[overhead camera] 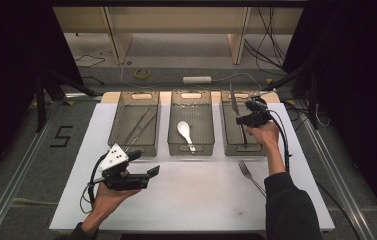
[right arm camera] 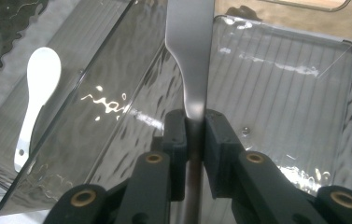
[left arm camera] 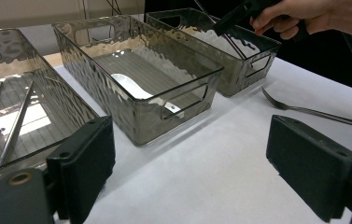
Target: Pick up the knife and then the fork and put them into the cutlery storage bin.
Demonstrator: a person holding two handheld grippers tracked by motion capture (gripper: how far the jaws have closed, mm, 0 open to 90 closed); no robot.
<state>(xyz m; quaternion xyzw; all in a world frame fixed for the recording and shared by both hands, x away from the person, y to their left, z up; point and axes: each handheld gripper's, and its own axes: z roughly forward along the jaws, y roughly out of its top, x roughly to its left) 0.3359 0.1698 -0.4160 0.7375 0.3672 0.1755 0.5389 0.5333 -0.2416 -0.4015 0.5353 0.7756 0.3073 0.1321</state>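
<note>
My left gripper (overhead camera: 152, 172) idles low over the near-left table (overhead camera: 196, 200), jaws wide apart with nothing between them, kept out of the way. The fork (overhead camera: 251, 177) lies on the table near-right, just in front of the right bin (overhead camera: 224, 131), presumably next for sorting. My right gripper (right arm camera: 194, 135) is clamped on the knife (right arm camera: 190, 56) at its handle, blade pointing away over the right bin so it can go in lengthwise; whether the tip touches the floor I cannot tell. Farther left, the white spoon (overhead camera: 185, 132) sits in the middle bin (overhead camera: 172, 125), and the left bin (overhead camera: 118, 120) holds thin metal rods (overhead camera: 137, 127), possibly chopsticks.
</note>
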